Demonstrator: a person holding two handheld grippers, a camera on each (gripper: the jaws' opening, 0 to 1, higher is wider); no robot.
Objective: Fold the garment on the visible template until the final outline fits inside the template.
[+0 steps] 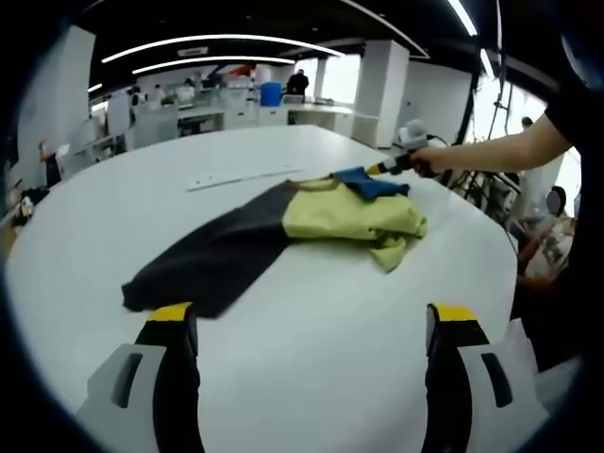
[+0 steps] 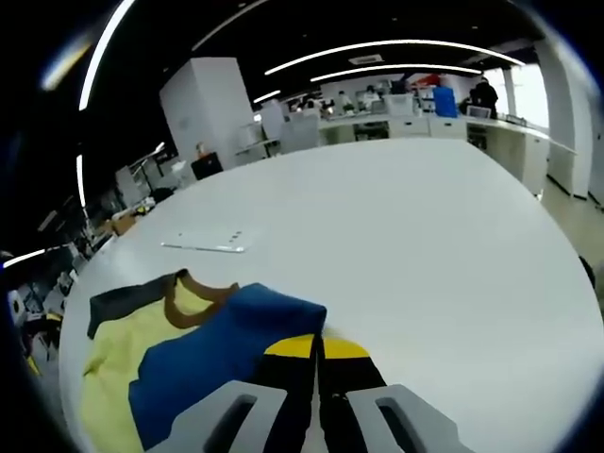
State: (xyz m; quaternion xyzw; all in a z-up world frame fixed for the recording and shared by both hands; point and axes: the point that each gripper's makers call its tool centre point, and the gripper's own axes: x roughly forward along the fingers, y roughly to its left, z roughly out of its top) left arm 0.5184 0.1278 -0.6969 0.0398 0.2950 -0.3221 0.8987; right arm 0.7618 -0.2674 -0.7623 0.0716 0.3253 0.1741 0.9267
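A garment lies on the white table (image 1: 311, 377): a dark grey part (image 1: 217, 255) stretches toward me, a pale yellow part (image 1: 344, 217) is bunched at the far end, and a blue part (image 1: 368, 184) sits on top. My left gripper (image 1: 311, 326) hovers open short of the dark hem, nothing between its jaws. My right gripper (image 1: 382, 168) reaches in from the right, held by a hand. In the right gripper view the right gripper (image 2: 318, 347) is shut on the edge of the blue part (image 2: 212, 363), beside the brown collar (image 2: 193, 300) and the yellow part (image 2: 118, 363).
A thin pale strip (image 1: 241, 179) lies flat on the table beyond the garment, also seen as the strip (image 2: 203, 247). The person's arm (image 1: 491, 151) enters from the right. Desks, shelves and people stand far behind the table.
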